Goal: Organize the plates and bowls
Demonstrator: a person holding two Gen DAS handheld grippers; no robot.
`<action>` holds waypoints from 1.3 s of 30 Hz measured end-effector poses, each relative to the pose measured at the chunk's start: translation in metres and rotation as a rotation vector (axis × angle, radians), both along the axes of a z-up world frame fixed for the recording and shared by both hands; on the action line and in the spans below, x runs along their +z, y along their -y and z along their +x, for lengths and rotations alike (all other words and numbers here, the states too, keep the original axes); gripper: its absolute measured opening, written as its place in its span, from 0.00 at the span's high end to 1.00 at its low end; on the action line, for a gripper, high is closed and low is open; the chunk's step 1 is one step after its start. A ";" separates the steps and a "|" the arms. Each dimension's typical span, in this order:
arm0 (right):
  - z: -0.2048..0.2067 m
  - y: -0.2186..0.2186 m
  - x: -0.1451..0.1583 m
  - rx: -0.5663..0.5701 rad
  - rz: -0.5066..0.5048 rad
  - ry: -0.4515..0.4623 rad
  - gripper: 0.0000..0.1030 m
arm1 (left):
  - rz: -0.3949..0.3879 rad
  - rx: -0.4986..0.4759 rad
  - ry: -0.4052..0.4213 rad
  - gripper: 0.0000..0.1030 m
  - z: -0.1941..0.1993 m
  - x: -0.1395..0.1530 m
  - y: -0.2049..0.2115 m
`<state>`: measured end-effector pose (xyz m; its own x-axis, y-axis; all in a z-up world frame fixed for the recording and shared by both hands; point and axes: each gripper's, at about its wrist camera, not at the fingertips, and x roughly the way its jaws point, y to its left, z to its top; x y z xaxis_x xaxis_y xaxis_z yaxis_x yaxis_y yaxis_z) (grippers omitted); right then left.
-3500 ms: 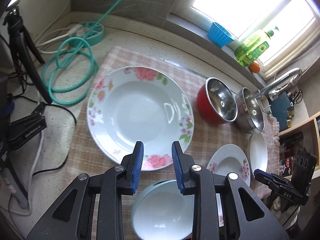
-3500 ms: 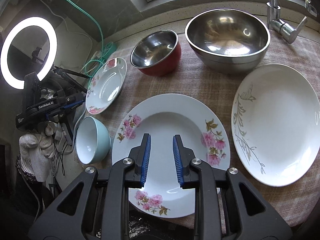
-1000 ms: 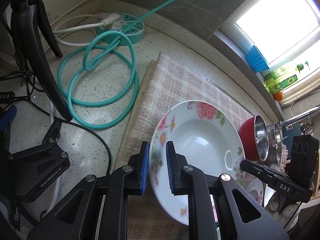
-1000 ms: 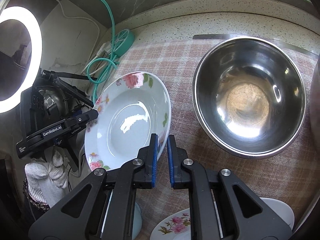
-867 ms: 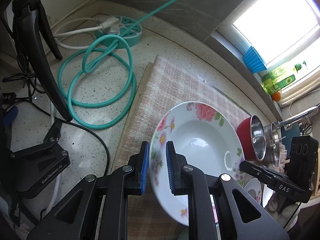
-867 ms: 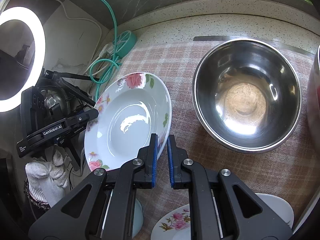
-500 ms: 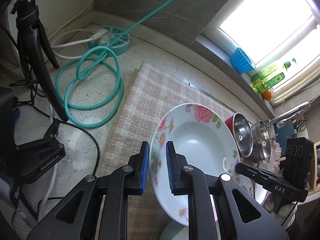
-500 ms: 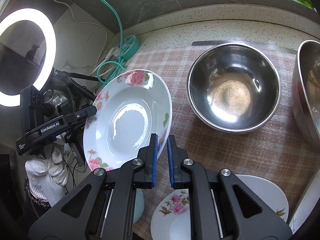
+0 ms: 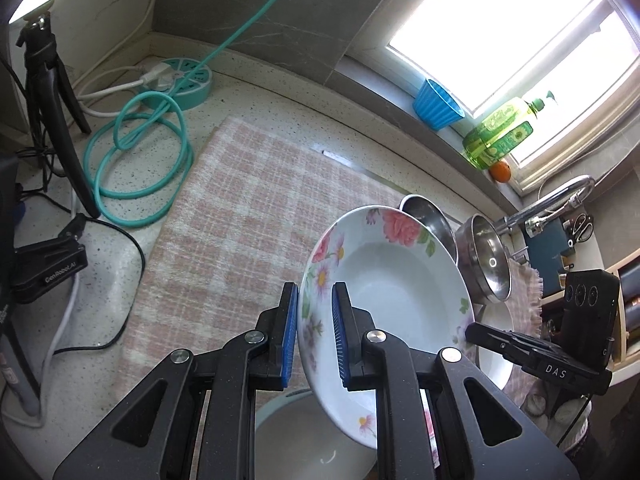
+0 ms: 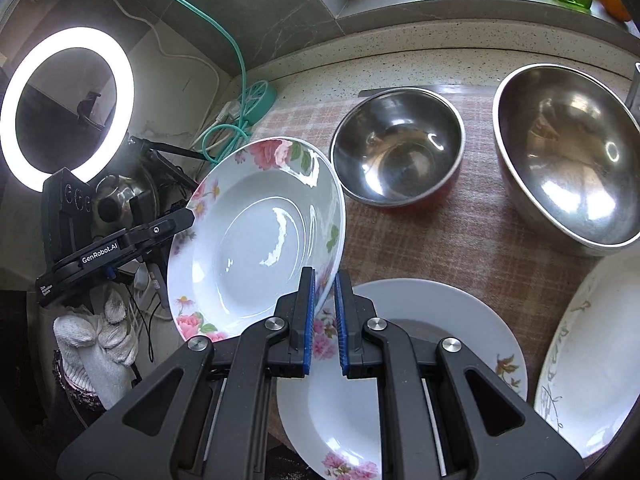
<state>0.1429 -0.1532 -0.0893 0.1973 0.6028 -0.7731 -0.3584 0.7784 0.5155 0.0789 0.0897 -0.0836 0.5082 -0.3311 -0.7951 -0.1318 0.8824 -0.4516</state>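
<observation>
A large floral plate (image 9: 392, 292) (image 10: 256, 240) hangs tilted above the pink checked cloth (image 9: 248, 216), held by both grippers on opposite rims. My left gripper (image 9: 314, 332) is shut on its near rim; in the right wrist view the same left gripper (image 10: 120, 244) sits at the plate's left edge. My right gripper (image 10: 324, 312) is shut on the other rim, above a smaller floral plate (image 10: 400, 360). A pale blue bowl (image 9: 304, 440) lies under the left gripper. Beyond stand a red steel-lined bowl (image 10: 400, 148), a big steel bowl (image 10: 568, 152) and a leaf-patterned white plate (image 10: 592, 360).
A coiled teal cable (image 9: 140, 168) and round power strip (image 9: 180, 80) lie left of the cloth beside a black tripod (image 9: 52, 92). A ring light (image 10: 68, 104) glows at left. A blue cup (image 9: 436, 106), a soap bottle (image 9: 500, 132) and a faucet (image 9: 560, 196) line the window side.
Both grippers have lifted the large floral plate off the cloth and carried it toward the small floral plate. The bare cloth it lay on now shows; both grips are unchanged.
</observation>
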 end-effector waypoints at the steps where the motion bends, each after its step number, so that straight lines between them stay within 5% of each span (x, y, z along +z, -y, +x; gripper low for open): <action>1: -0.003 0.006 0.000 -0.005 -0.003 -0.002 0.90 | -0.004 -0.007 -0.002 0.85 -0.001 -0.001 0.005; 19: -0.038 0.092 -0.014 -0.081 -0.061 -0.048 0.90 | -0.005 -0.155 -0.037 0.86 -0.022 -0.006 0.094; 39: -0.067 0.117 -0.041 -0.100 -0.091 -0.130 0.90 | 0.119 -0.289 -0.131 0.85 -0.028 -0.028 0.132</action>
<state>0.0761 -0.2699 -0.1299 0.1473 0.5115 -0.8466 -0.2122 0.8523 0.4780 0.0509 -0.0420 -0.1116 0.2975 -0.3475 -0.8892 0.0810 0.9372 -0.3392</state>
